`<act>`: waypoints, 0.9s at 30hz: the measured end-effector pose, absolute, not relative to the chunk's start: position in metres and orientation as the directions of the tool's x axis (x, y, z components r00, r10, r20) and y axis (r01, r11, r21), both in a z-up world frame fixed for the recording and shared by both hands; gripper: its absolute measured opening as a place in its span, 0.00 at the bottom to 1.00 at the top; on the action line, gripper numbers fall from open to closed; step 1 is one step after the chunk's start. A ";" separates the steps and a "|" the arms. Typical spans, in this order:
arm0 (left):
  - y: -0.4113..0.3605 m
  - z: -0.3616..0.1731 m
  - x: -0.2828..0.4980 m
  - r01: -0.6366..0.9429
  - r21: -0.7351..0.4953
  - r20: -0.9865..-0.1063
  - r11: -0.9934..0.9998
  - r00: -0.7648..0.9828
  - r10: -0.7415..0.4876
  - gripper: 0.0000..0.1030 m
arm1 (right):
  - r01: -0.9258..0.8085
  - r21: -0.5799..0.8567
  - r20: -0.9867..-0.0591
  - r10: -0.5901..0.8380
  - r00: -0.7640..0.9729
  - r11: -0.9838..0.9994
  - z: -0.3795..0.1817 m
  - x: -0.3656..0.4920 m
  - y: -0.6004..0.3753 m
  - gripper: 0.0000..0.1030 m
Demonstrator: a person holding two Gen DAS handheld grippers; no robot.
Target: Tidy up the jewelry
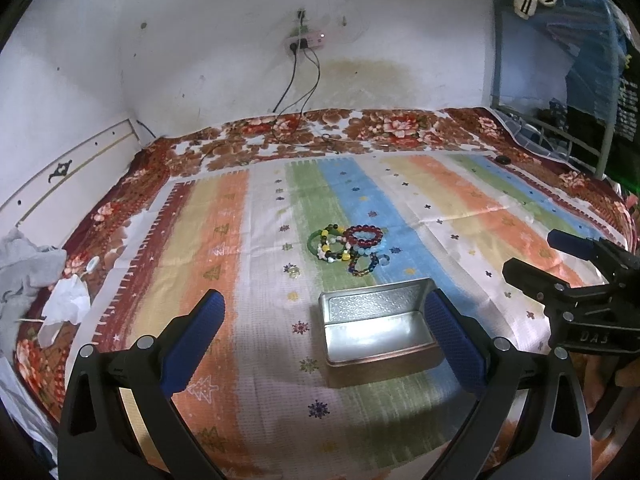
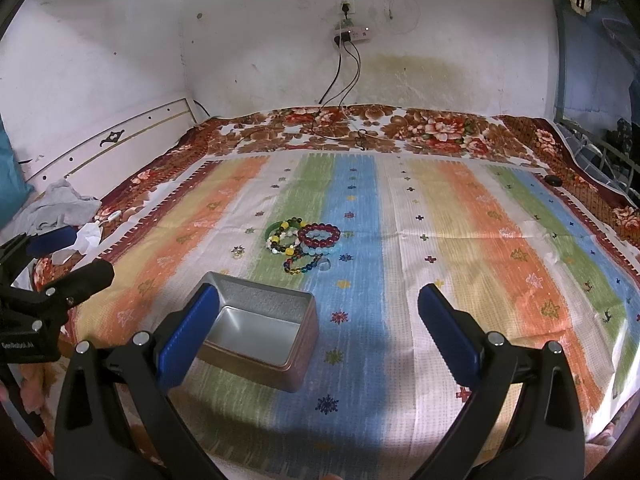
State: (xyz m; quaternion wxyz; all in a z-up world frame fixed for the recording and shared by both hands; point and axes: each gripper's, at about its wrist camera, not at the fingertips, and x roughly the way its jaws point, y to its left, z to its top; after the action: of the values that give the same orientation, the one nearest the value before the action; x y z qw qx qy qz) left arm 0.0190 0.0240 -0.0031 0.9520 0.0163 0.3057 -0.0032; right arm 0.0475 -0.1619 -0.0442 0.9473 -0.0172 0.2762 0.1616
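Observation:
A heap of bead bracelets [image 1: 347, 247] lies on the striped cloth in the middle of the bed; a dark red one [image 1: 364, 235] sits on top at the right, and a small ring [image 1: 294, 271] lies apart to the left. The heap also shows in the right wrist view [image 2: 306, 245]. An open, empty metal tin [image 1: 376, 326] stands nearer than the heap, also seen in the right wrist view [image 2: 262, 334]. My left gripper [image 1: 326, 336] is open and empty, with the tin between its fingers. My right gripper [image 2: 318, 334] is open and empty, right of the tin.
The striped cloth [image 1: 460, 216] covers a floral bedspread [image 1: 380, 128]. Crumpled grey cloth and tissue [image 1: 44, 280] lie at the bed's left edge. Cables [image 1: 296, 80] hang from a wall socket at the back. A small black object [image 1: 503, 159] lies far right. A metal rail [image 1: 568, 136] stands right.

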 end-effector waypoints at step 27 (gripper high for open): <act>0.060 -0.011 0.116 -0.080 -0.105 -0.714 0.991 0.700 -0.019 0.95 | -0.312 -0.003 -0.647 0.236 0.725 0.950 -0.048 0.146 -0.142 0.95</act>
State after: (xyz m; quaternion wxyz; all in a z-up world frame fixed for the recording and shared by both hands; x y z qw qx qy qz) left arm 0.1156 0.0601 -0.0110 0.9198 -0.0641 0.3867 0.0167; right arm 0.1458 -0.1416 -0.0478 0.9270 -0.0557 0.3402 0.1478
